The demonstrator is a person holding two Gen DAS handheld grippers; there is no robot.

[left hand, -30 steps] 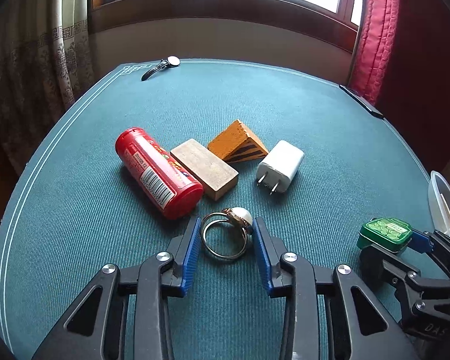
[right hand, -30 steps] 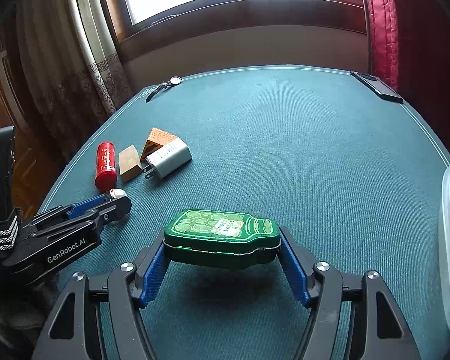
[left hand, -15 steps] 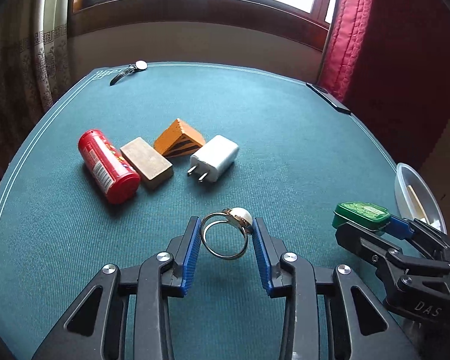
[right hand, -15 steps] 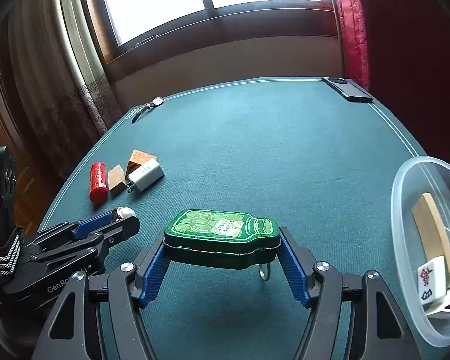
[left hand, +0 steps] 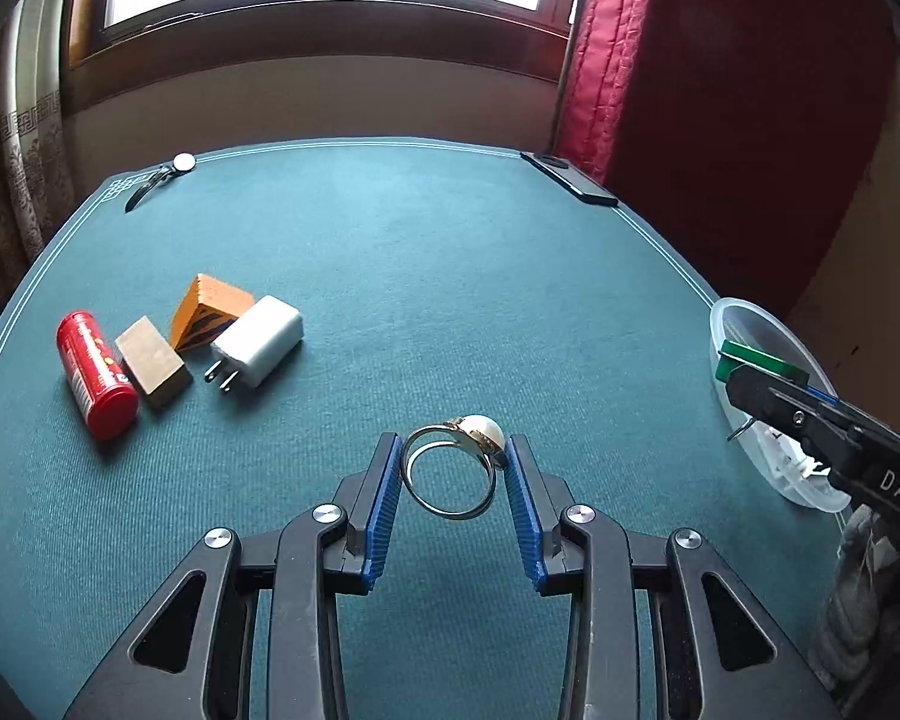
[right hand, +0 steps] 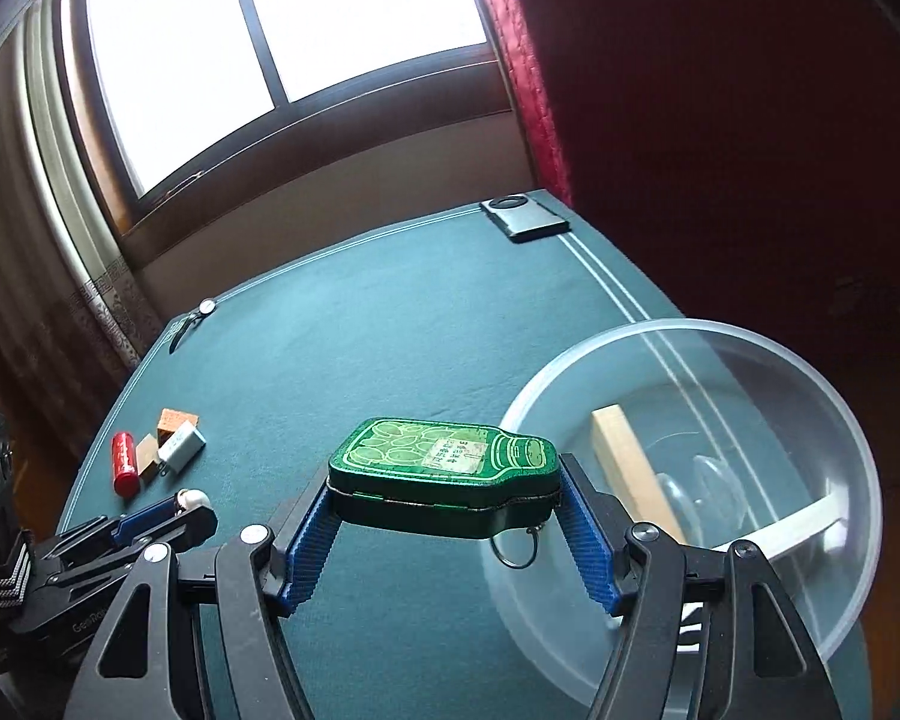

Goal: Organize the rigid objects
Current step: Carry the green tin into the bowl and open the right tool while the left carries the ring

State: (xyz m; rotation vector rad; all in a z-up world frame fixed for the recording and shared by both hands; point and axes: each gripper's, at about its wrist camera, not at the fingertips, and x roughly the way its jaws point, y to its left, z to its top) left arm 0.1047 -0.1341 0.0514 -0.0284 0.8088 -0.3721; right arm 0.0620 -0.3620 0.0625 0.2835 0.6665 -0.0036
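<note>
Right gripper (right hand: 450, 516) clamped on flat green bottle-shaped metal tin (right hand: 444, 468), long axis crosswise, neck pointing right, at rim of clear plastic bowl (right hand: 834, 546). Left gripper (left hand: 453, 480) pinching gold pearl ring (left hand: 453, 468) above green felt table (left hand: 426, 276).

The clear bowl (right hand: 678, 324) is partly hidden behind the green tin (right hand: 444, 468); its label print is unreadable.

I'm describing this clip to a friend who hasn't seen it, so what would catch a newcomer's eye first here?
Probably the green bottle-shaped tin clamped in the right gripper, raised beside the rim of the clear plastic bowl. Next, the pearl ring pinched between the left gripper's blue pads above the green felt table. A red canister lies far left with small blocks.
</note>
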